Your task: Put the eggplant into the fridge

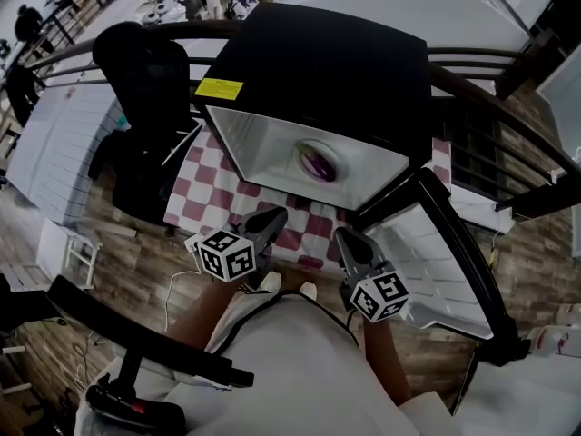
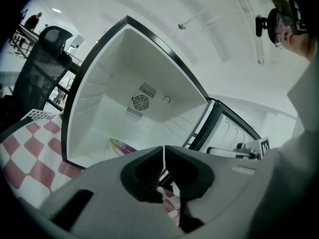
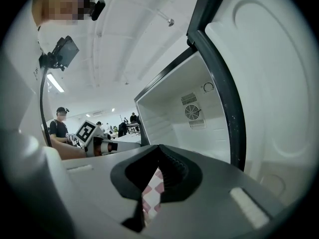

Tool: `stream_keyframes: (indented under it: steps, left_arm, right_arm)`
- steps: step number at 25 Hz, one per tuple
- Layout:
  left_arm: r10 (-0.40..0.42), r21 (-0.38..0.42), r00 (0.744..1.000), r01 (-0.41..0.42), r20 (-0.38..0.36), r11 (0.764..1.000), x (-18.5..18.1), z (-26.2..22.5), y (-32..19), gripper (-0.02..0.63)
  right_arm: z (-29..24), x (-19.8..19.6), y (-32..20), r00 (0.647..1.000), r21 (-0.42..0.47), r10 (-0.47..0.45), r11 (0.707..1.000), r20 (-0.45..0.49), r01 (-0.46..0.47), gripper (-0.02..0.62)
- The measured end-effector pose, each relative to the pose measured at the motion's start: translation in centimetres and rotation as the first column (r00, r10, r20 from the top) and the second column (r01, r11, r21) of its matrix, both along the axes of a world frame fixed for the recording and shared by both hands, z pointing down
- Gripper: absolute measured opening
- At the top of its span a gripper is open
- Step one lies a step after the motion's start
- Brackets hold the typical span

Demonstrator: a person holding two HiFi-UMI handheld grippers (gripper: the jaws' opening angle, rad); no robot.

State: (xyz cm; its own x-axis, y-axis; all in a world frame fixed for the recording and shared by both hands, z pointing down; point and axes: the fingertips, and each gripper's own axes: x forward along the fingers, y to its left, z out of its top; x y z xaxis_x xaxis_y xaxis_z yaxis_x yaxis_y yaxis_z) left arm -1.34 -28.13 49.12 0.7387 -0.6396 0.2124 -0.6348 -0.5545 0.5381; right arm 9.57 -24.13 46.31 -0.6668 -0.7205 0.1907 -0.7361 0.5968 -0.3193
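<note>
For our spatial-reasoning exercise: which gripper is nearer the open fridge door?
Right. The right gripper is close beside the fridge door; the left gripper lies beyond it, farther from the door.

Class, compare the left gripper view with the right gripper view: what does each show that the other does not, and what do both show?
Only left: the eggplant lying inside the fridge, and a black chair. Only right: a bystander in a cap. Both: the open fridge, its fan vent and the checked cloth.
</note>
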Motion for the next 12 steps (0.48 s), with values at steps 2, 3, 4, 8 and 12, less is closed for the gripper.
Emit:
stream_keyframes:
  steps: [2,3,4,8,12]
  left_arm:
    - [0.019,0.028,0.998,-0.021,0.051,0.999,0.3,0.1,0.8,0.006]
    - [0.030,0.039,0.997,-0.033,0.071,0.999,0.5,0.1,1.3,0.006]
    - [0.039,0.045,0.996,-0.043,0.082,0.998,0.7,0.1,1.7,0.006]
    - [0.053,0.064,0.994,-0.060,0.100,0.996,0.7,0.2,2.7,0.006]
    - [0.059,0.108,0.988,-0.076,0.146,0.991,0.7,0.0,2.9,0.006]
  right_arm:
    - [-0.1,0.1,0.2,1.000,0.003,-0.002,1.000,0.000,0.002,0.006]
    - [-0.2,0.2,0.4,1.000,0.003,-0.003,1.000,0.002,0.003,0.006]
    - [-0.3,0.3,0.5,1.000,0.004,-0.003,1.000,0.005,0.003,0.006]
    - [-0.2,0.6,0.6,1.000,0.003,0.010,1.000,0.005,-0.010,0.006]
    - [0.1,0.9,0.8,1.000,-0.004,0.021,1.000,-0.003,-0.021,0.006]
